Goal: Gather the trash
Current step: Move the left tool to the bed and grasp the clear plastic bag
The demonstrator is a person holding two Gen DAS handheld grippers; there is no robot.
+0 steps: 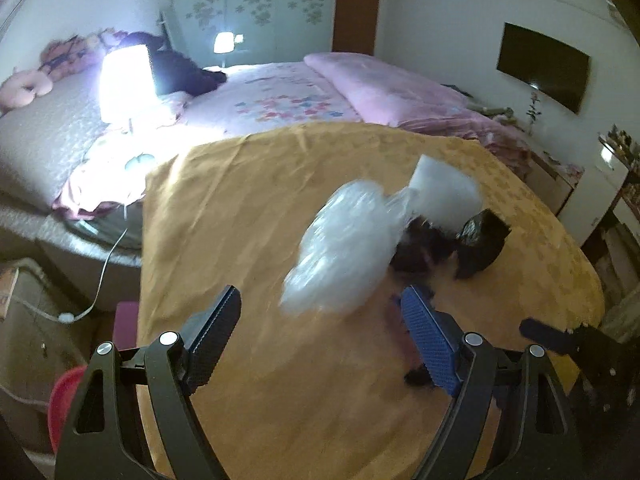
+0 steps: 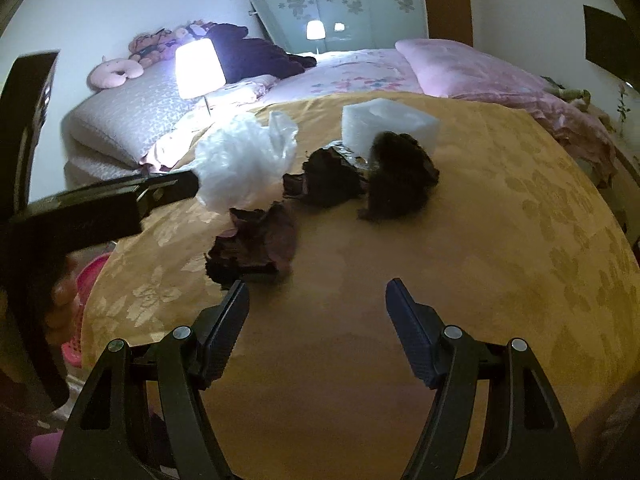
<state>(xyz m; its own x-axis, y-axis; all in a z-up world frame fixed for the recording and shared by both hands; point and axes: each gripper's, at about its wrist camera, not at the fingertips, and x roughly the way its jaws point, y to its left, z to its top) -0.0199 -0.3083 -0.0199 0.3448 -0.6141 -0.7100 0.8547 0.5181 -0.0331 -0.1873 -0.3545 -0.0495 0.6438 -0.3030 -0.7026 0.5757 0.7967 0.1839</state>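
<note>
With both fingers apart and empty, risk of brushing bag (image 2: pixel 240 164) or scraps (image 2: pixel 256 248) off worktop's (image 2: pixel 500 260) left edge.

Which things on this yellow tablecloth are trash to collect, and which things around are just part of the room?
Trash to collect:
- clear plastic bag
- white foam block
- dark dried scraps, three clumps
- left hand-held gripper and right hand-held gripper, both open and empty

Just part of the room:
- lit lamp
- pink duvet
- plush toys
- wall TV
</note>
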